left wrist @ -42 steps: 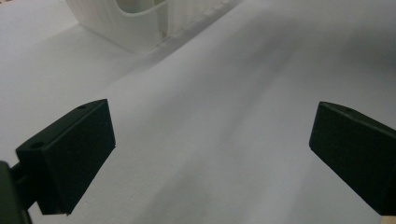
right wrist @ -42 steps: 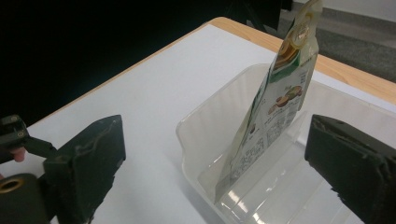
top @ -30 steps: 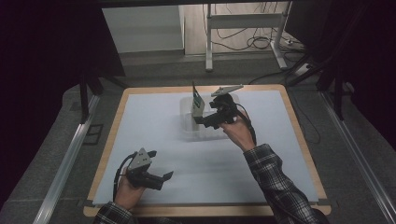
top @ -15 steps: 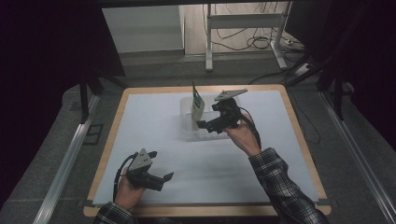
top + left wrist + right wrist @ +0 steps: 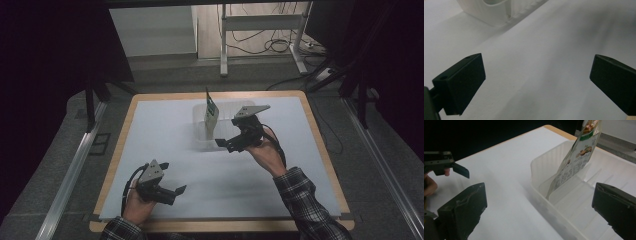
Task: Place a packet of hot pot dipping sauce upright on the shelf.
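Note:
A clear plastic bin (image 5: 200, 142) sits at the middle back of the white table top (image 5: 165, 130). A printed snack packet (image 5: 211, 113) stands upright in it, leaning on the bin's left wall. My right gripper (image 5: 226, 137) hovers just right of the bin's near corner, jaws open and empty. In the right gripper view the packet (image 5: 574, 162) rises inside the bin (image 5: 541, 165), ahead of the open right gripper (image 5: 539, 215). My left gripper (image 5: 172, 178) rests open near the front left edge. In its own view the left gripper (image 5: 536, 82) faces bare table, with the bin (image 5: 496, 12) far off.
A wooden border (image 5: 320, 145) frames the white table top. Metal rails and a dark floor lie on both sides. A metal stand with cables (image 5: 260, 30) is beyond the far edge. The left gripper (image 5: 446, 165) also shows far left in the right gripper view.
My right gripper has drawn back from the packet toward the near side. The packet stays standing in the bin. The left hand has not moved.

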### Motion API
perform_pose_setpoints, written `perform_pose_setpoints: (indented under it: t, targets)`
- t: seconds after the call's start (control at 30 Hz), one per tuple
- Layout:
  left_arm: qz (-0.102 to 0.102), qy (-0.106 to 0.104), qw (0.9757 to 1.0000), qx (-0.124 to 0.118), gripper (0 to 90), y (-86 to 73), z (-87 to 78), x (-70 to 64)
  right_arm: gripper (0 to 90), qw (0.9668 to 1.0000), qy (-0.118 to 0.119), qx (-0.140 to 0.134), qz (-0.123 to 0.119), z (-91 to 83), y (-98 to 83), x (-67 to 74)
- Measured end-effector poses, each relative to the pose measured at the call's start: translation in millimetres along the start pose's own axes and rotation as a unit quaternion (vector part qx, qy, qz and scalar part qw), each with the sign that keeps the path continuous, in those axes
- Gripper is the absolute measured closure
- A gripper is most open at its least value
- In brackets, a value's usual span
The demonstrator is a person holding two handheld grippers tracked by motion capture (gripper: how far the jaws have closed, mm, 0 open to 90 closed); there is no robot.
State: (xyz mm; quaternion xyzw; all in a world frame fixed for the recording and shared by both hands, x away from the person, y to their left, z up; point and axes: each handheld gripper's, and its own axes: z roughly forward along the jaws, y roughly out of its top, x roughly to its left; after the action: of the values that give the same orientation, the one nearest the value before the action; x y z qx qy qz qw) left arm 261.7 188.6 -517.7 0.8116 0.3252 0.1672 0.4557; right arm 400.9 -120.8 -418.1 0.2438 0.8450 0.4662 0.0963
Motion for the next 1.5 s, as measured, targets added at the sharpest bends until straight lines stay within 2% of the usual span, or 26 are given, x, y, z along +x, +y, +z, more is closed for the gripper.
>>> perform_pose_setpoints:
  t: [0.37,0.47,0.67,1.0,1.2,1.5]
  targets:
    - [-0.001,-0.001,1.0,0.0,0.0,-0.2,0.0,0.2,0.0,0.9999,0.003,-0.001,-0.01,-2.7,-20.4,2.8]
    - [0.0,-0.001,1.0,0.0,0.0,-0.2,-0.1,0.1,0.0,0.9998,-0.001,0.008,-0.02,-2.0,-22.7,3.7]
    - [-0.001,-0.001,1.0,-0.001,0.0,-0.3,-0.7,0.1,0.0,0.9998,0.003,0.003,-0.02,-3.4,-27.1,5.0]
    - [-0.001,0.001,1.0,-0.002,0.0,-0.3,-1.2,0.3,0.0,0.9995,0.0,0.018,-0.026,-7.6,-40.6,5.5]
    - [-0.001,0.001,1.0,-0.002,0.0,-0.3,-1.0,0.1,0.0,0.9995,0.0,0.025,-0.021,-12.5,-48.0,6.6]
    - [-0.002,0.002,1.0,-0.003,0.0,-0.3,-1.3,0.3,0.0,0.9997,-0.002,0.023,-0.002,-21.5,-61.1,7.1]
